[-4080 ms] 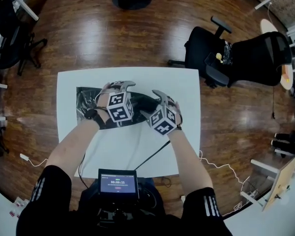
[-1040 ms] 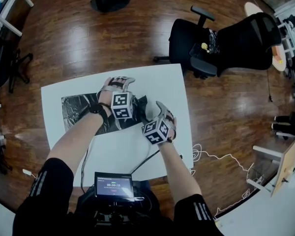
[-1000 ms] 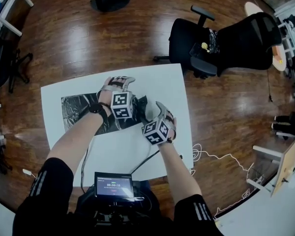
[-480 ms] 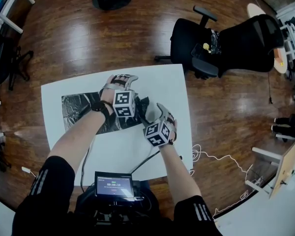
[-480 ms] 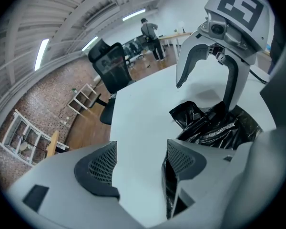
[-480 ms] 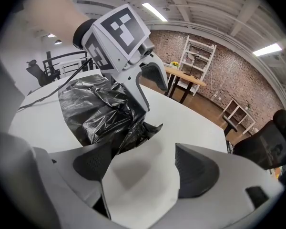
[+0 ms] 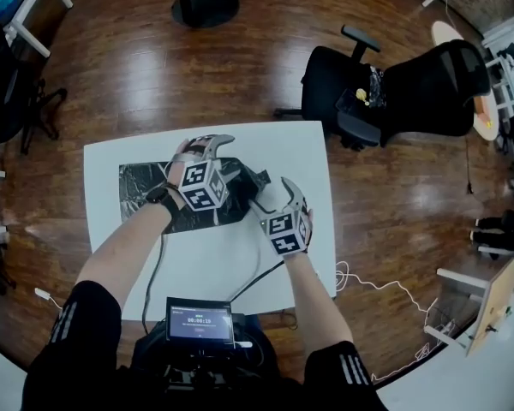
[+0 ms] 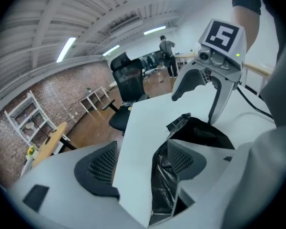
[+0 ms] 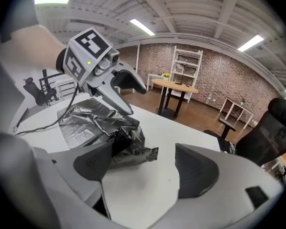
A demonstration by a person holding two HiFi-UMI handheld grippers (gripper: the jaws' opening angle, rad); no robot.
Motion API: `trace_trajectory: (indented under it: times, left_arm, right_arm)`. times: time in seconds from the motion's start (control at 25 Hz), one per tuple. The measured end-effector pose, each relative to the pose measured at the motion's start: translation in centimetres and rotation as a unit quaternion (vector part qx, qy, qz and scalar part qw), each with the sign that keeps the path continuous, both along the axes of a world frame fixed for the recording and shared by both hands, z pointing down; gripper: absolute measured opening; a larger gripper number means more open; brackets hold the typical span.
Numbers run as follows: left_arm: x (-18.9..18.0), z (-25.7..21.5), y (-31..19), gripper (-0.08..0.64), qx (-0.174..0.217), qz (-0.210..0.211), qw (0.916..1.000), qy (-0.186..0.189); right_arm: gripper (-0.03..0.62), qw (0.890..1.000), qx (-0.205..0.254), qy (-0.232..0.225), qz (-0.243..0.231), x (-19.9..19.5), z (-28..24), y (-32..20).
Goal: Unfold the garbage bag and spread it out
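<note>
Film of the garbage bag [image 7: 146,191] looks thin, soft and slippery, v. light, so on the white table [image 7: 206,255] it will probably slide and crumple; best hold is, I think, the loose corner of its crumpled end [image 9: 126,137], not the flat left part. Left gripper [image 8: 140,163] has jaws spread w/ film lying along one jaw only, and right gripper [image 9: 145,168] is spread too, nothing pinched. Far table edge is near the bag, but bare room remains to the right and near side, where a black cable [image 7: 261,276] lies.
</note>
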State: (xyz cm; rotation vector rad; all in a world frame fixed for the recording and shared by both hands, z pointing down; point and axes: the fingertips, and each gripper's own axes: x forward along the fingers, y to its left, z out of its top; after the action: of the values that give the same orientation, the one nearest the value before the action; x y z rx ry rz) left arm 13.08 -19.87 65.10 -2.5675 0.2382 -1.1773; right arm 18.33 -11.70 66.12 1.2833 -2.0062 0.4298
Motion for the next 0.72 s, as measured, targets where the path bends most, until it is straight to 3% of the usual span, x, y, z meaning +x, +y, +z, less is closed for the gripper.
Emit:
trace_trajectory:
  times: [0.2, 0.44, 0.72]
  left_arm:
    - [-4.4, -2.1, 1.0, 0.336, 0.021, -0.014, 0.9997, 0.003]
    - [-10.5, -4.5, 1.8, 0.333, 0.015, -0.08, 0.9966, 0.015]
    - [-17.9, -5.4, 4.2, 0.33, 0.008, -0.128, 0.9917, 0.009]
  right_arm:
    - [0.447, 0.999, 0.023, -0.025, -0.007, -1.3, -2.6, -0.6]
    - [0.425, 0.998, 0.039, -0.039, -0.03, -3.4, -5.0, -0.2]
    - [0.418, 0.997, 0.041, -0.035, -0.051, -5.7, -6.5, 0.9]
